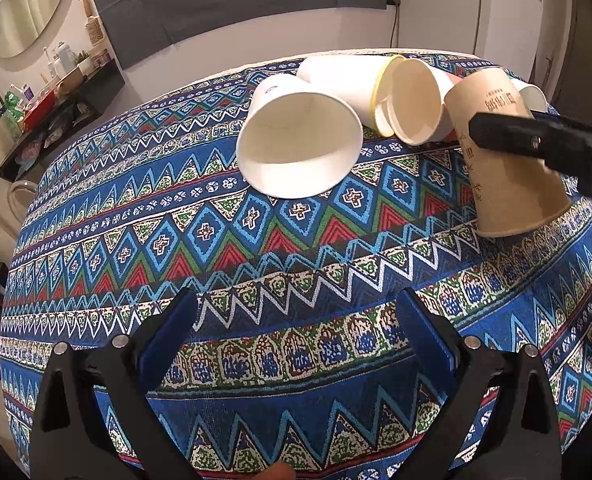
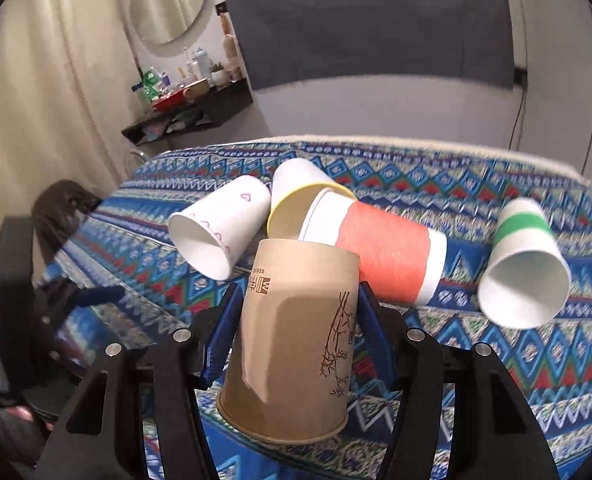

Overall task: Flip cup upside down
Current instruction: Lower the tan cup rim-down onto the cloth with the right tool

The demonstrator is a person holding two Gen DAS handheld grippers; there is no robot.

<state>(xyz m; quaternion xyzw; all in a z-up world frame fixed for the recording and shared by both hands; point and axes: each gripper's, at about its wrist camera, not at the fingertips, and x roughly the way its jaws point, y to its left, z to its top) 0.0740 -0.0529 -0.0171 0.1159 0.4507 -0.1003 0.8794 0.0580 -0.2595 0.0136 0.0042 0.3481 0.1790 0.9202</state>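
Your right gripper [image 2: 298,308] is clamped on the brown cup [image 2: 292,340], which sits mouth-down and slightly tilted over the tablecloth [image 1: 256,248]. Your left gripper [image 1: 296,320] hovers with fingers spread wide, holding nothing. Four other cups lie on their sides behind, the orange cup [image 2: 380,256] nearest.
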